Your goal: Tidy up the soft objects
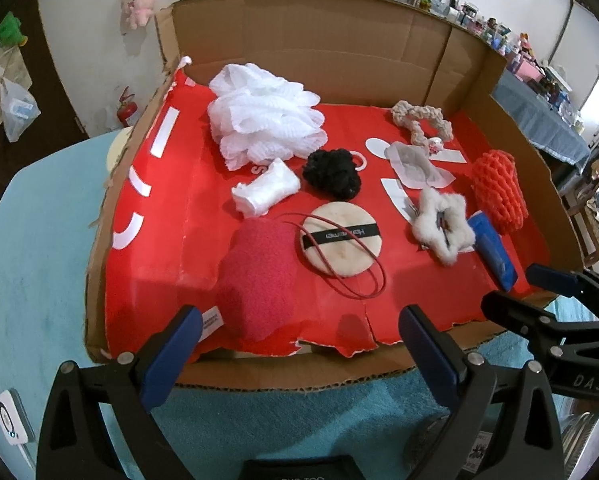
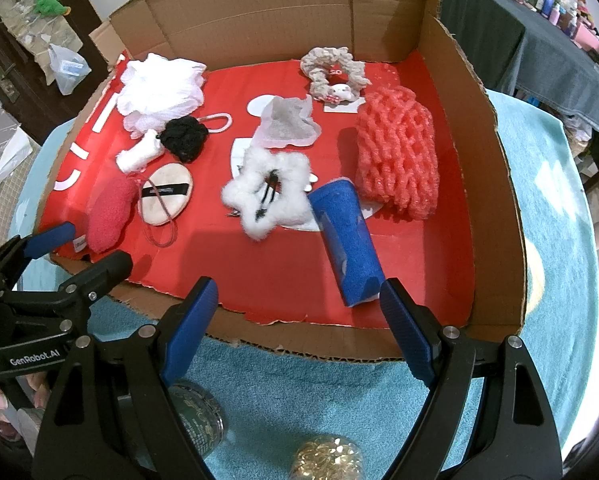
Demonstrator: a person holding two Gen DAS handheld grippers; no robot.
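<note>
soft items are spread apart in the box (image 1: 475, 92), so each can be reached; the left gripper (image 1: 299, 348) and right gripper (image 2: 299, 312) are held spread, empty, at its near edge.

Teal fleecy cloth (image 2: 307, 392) underneath; red fire extinguisher (image 1: 126, 110) by the wall; green plush toy (image 2: 49, 2) on the door

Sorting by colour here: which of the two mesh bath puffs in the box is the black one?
The small black puff with the pale loop, mid-box; the much bigger white puff lies behind it.
</note>
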